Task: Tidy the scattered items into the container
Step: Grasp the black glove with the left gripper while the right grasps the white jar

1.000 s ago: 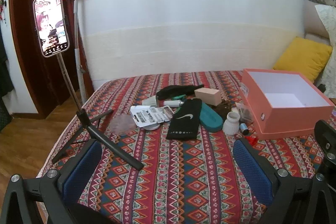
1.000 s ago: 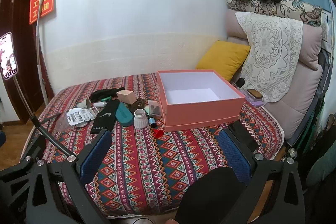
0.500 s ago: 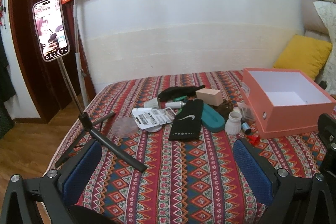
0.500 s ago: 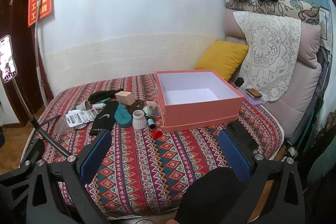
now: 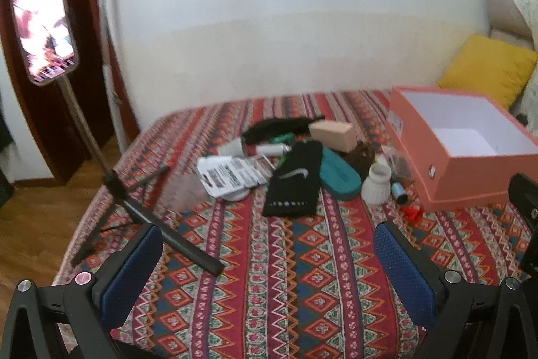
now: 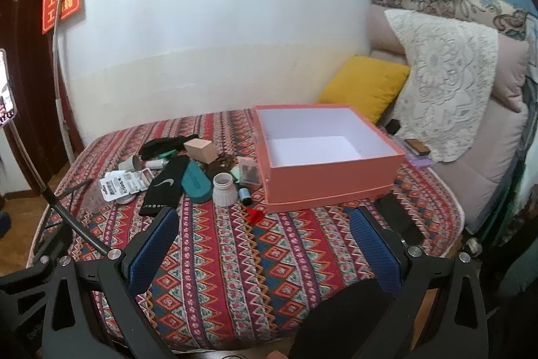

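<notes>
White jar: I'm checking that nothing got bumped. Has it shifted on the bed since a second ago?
No. The white jar still stands between the teal insole and the blue spool, left of the pink box.

Your left gripper point(image 5: 268, 253) and right gripper point(image 6: 263, 239) both have matt black plastic frames, bright metal screw heads and blue pads with a rough, dotted texture. Beneath them you see the woven cloth bedspread point(image 6: 275, 261), matt and patterned. At one o'clock in your right view sits the box point(image 6: 331, 179), smooth matt salmon cardboard outside, white inside. At eleven o'clock lie a soft black knit sock point(image 6: 164, 187), a matt teal insole point(image 6: 196, 184), a smooth ribbed white plastic jar point(image 6: 223, 189), a glossy blister card point(image 6: 121, 185) and a matt tan block point(image 6: 201, 149). The yellow cushion point(image 6: 364, 86) looks like plain cloth.
</notes>
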